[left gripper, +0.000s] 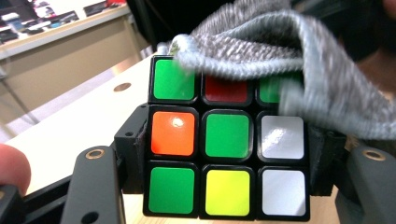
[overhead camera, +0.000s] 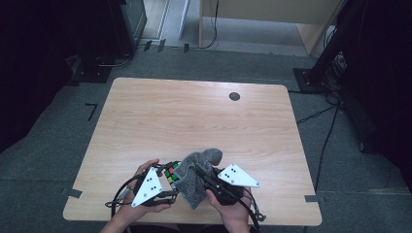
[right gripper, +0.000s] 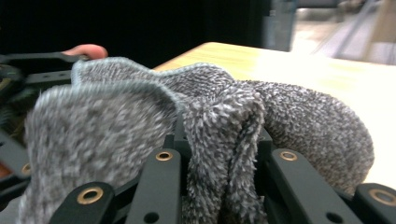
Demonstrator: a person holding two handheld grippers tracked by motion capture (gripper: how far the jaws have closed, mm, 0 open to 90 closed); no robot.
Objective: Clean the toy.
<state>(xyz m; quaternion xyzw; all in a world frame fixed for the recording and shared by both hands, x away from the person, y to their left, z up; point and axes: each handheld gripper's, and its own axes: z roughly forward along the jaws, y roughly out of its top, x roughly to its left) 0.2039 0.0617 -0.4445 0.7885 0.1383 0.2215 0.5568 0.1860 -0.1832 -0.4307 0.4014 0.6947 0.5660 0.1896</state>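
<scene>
Cubes: one (left gripper: 227,161); grey cloths: one (right gripper: 201,126); grippers: two.

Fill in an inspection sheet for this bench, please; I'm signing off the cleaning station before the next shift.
Surface: wooden table, bare apart from a round dark grommet.
Job's things: puzzle cube with mixed colours; grey cloth draped over the cube's top edge.
Clutter: nothing seen.
Grippers: left gripper shut on the cube's two sides; right gripper shut on a bunched fold of the cloth.
Cables: black leads trail from both grippers at the near edge; more run over the floor at right.
Surroundings: grey carpet, dark stands, pale wooden furniture behind.
</scene>
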